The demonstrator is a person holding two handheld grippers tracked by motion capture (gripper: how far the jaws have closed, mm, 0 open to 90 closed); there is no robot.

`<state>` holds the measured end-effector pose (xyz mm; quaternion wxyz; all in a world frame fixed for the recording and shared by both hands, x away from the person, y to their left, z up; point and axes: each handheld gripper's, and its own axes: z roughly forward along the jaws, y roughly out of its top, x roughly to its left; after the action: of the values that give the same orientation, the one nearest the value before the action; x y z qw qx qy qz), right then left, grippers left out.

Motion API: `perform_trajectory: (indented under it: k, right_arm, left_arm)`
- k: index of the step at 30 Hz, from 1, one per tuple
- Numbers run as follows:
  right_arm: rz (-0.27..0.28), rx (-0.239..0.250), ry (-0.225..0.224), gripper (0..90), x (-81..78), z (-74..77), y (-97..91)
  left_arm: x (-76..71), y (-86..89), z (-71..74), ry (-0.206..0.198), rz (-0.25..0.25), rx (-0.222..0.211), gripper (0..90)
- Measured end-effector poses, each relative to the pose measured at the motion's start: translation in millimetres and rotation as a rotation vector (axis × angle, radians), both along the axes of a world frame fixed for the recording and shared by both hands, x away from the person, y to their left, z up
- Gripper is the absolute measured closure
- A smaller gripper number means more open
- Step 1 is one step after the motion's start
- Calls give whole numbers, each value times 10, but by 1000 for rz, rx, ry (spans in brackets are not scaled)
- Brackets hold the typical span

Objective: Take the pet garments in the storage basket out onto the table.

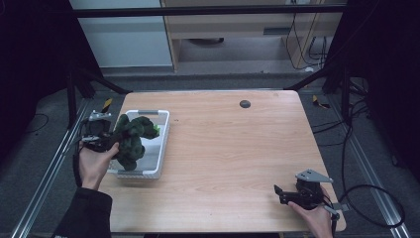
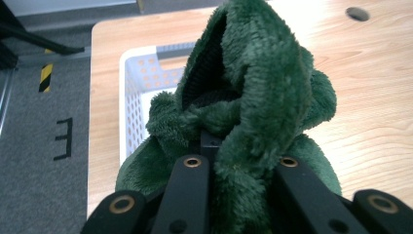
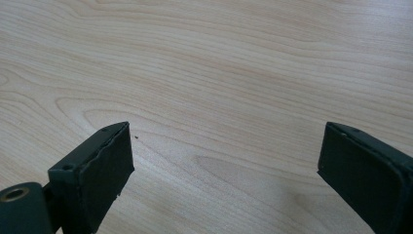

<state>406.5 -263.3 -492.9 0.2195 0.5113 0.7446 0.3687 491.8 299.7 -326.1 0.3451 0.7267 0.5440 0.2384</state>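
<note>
The green plush toy [image 1: 131, 141] is bunched up so much that I can't make out a head or limbs, and in the left gripper view its lower part is cut off behind the black jaws; a dark fold opens near its top, and what lies inside is too shadowed to read. The toy covers much of the white basket [image 1: 162, 144], so whether anything sits beneath it I can't tell; a small bright green patch shows beside it in the high view, too small to name. The left gripper [image 1: 101, 141] is clamped on the plush toy, jaws pressed into the pile with the fabric squeezed between them. The toy hangs over the basket near the table's left edge, and whether its bottom touches the basket is unclear. Its long axis runs roughly from the table's far edge toward the near edge; in the left gripper view it rises straight away from the jaws. The right gripper [image 1: 282, 191] rests at the table's near right corner, jaws well apart, bare wood between them
</note>
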Motion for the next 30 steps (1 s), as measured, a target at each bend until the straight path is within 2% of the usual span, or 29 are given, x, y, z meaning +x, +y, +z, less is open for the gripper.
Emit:
perform_trajectory:
  k: [11, 15, 22, 30]
  right_arm:
    - [-4, 8, -16, 64, -10, 18, -6]
    - [-1, 5, -23, 65, -10, 19, -6]
    - [-2, 6, -26, 66, -12, 26, -5]
    - [0, 11, -23, 66, -15, 30, -8]
  left_arm:
    - [-188, -121, 397, -69, -60, 4, 823]
    - [-245, -183, 496, -83, -83, 7, 823]
    - [-296, -299, 603, -87, -125, 4, 823]
    - [-332, -559, 690, -103, -187, 7, 823]
